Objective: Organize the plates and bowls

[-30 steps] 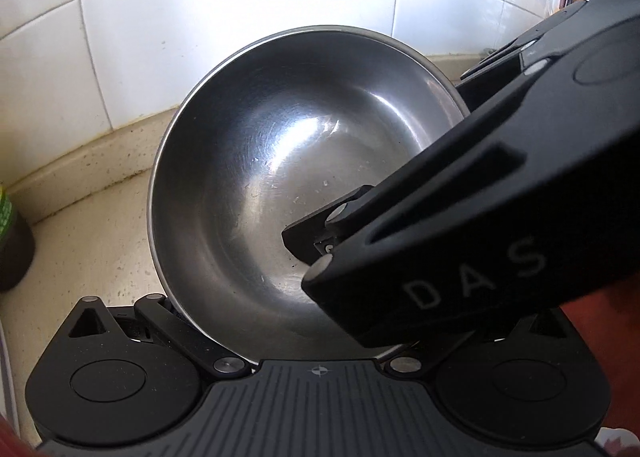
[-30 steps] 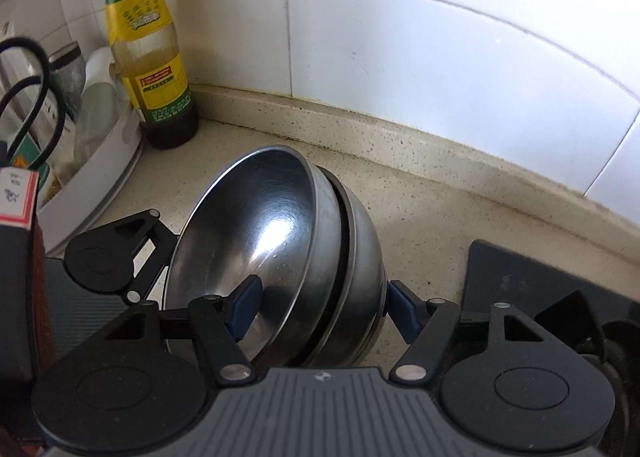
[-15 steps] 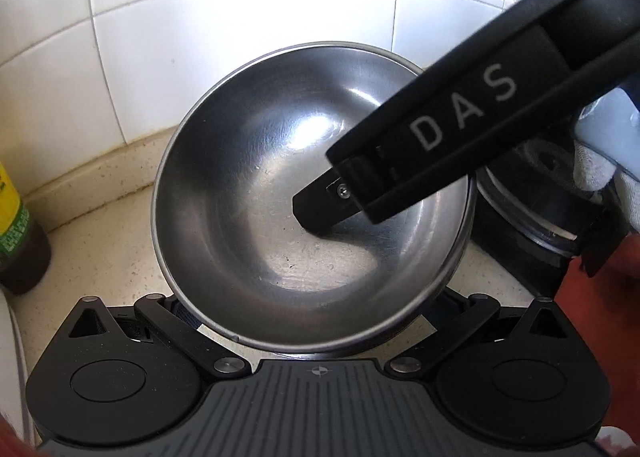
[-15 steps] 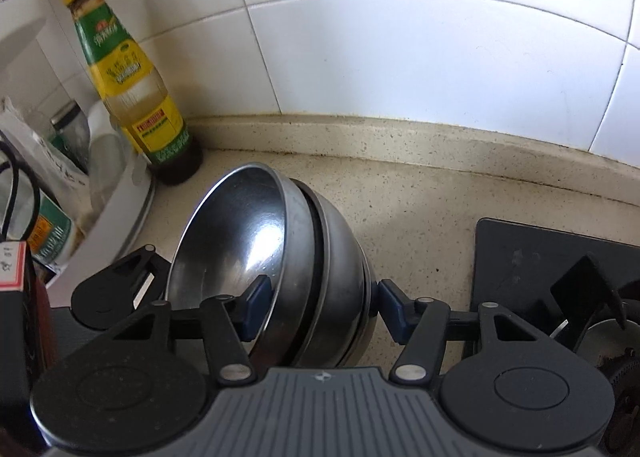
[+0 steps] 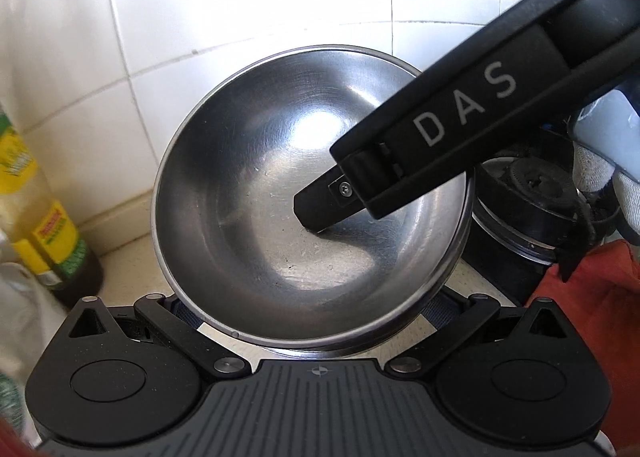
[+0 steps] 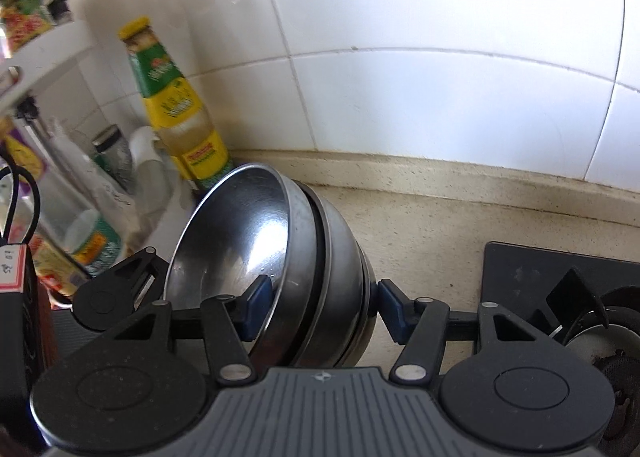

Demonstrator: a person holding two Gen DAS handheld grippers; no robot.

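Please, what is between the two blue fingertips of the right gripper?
In the right wrist view, the stack of nested steel bowls sits between the right gripper fingertips: one pad inside the top bowl, the other at the outer wall.

Nested stack of shiny steel bowls [image 6: 304,257], tilted on edge, off the speckled counter

bare counter [image 6: 432,233] right of the bowls [image 6: 320,277]; bottle [image 6: 176,105] close left, burner [image 6: 592,321] far right

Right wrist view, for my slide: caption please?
Right tongs clamp nested steel bowls edge-on above the counter, oil bottle behind.
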